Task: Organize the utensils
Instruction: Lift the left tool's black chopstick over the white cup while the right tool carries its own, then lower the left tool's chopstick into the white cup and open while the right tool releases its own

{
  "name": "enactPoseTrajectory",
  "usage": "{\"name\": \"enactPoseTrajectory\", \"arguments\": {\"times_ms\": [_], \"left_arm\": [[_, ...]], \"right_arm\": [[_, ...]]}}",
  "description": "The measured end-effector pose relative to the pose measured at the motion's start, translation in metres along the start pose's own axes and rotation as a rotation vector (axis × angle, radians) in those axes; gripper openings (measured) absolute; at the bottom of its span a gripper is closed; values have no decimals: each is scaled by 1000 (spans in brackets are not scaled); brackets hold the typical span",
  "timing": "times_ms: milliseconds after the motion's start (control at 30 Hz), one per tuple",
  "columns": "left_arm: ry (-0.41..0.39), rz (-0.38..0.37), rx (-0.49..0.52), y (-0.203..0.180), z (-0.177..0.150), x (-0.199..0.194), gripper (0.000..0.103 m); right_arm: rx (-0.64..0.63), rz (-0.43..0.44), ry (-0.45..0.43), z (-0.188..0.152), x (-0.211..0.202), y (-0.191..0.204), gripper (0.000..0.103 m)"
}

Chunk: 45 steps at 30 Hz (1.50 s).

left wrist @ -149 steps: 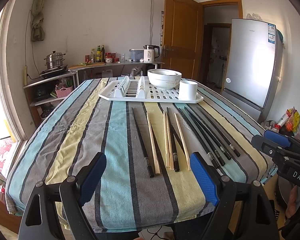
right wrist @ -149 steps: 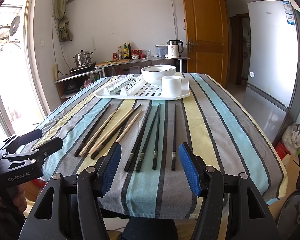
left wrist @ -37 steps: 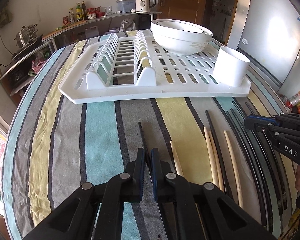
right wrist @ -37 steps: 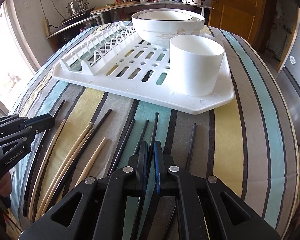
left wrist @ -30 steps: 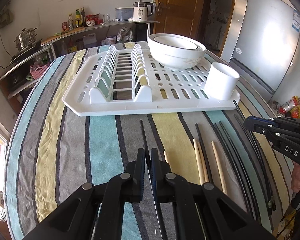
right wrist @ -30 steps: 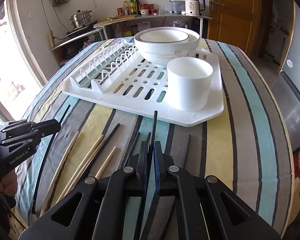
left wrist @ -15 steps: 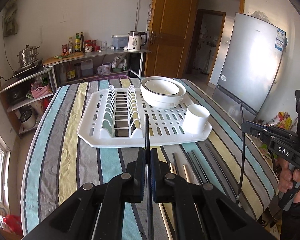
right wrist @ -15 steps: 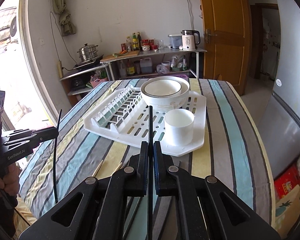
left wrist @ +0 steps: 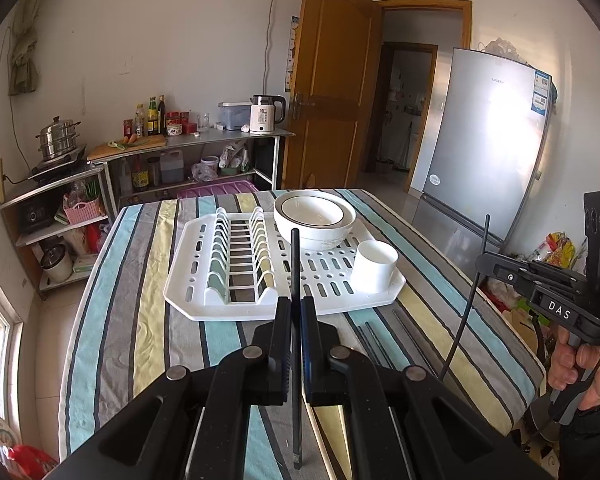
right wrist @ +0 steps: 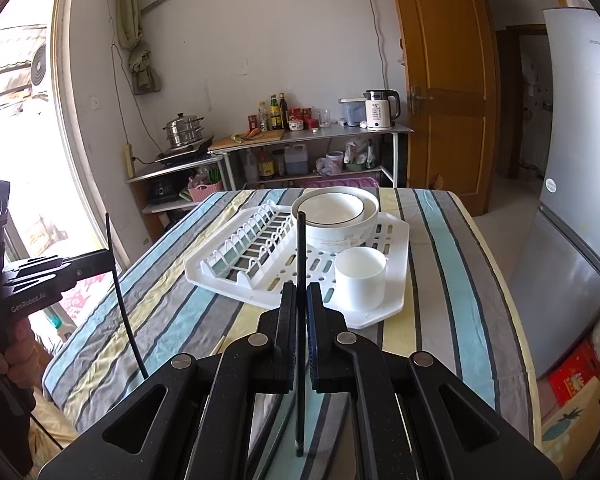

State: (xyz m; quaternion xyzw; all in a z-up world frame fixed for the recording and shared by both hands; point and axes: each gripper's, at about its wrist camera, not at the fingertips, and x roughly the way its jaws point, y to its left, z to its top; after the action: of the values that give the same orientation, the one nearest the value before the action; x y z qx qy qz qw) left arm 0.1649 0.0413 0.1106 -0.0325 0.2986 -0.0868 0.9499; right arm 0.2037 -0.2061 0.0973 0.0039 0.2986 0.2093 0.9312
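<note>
- Left gripper (left wrist: pixel 296 304): jaws pinched tight on one black chopstick (left wrist: pixel 295 264), which stands steeply between them, upper end in line with the white bowl (left wrist: pixel 315 220), lower end hanging below the jaws
- Right gripper (right wrist: pixel 301 290): jaws likewise clamped on a second black chopstick (right wrist: pixel 300 248), tip up toward the same bowl
- In the left wrist view the right gripper shows at the right edge, a hand (left wrist: pixel 580 364) on its grip, its chopstick thin and upright
- White dish rack (left wrist: pixel 188 280) is the landmark: it lies on the striped tablecloth (left wrist: pixel 140 320); the bowl sits at its far right corner, the white utensil cup (left wrist: pixel 374 266) at its near right corner, upright
- More black chopsticks (left wrist: pixel 380 340) lie flat on the cloth just in front of the rack, near the cup side
- Both held chopsticks are up off the cloth, on the near side of the rack
</note>
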Motion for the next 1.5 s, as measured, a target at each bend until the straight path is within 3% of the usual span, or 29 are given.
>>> {"name": "enactPoseTrajectory", "arguments": {"times_ms": [267, 533, 1067, 1300, 1500], "left_arm": [[-26, -7, 3, -2, 22, 2, 4], [-59, -51, 22, -19, 70, 19, 4], [-95, -170, -18, -60, 175, 114, 4], [-68, -210, -48, -69, 186, 166, 4], [-2, -242, -89, -67, 170, 212, 4]], "right_arm": [[15, 3, -28, 9, -3, -6, 5], [20, -13, -78, 38, -4, -16, 5], [83, -43, -168, 112, 30, -62, 5], [122, -34, -174, 121, 55, -81, 5], [151, -25, -124, 108, 86, -90, 5]]}}
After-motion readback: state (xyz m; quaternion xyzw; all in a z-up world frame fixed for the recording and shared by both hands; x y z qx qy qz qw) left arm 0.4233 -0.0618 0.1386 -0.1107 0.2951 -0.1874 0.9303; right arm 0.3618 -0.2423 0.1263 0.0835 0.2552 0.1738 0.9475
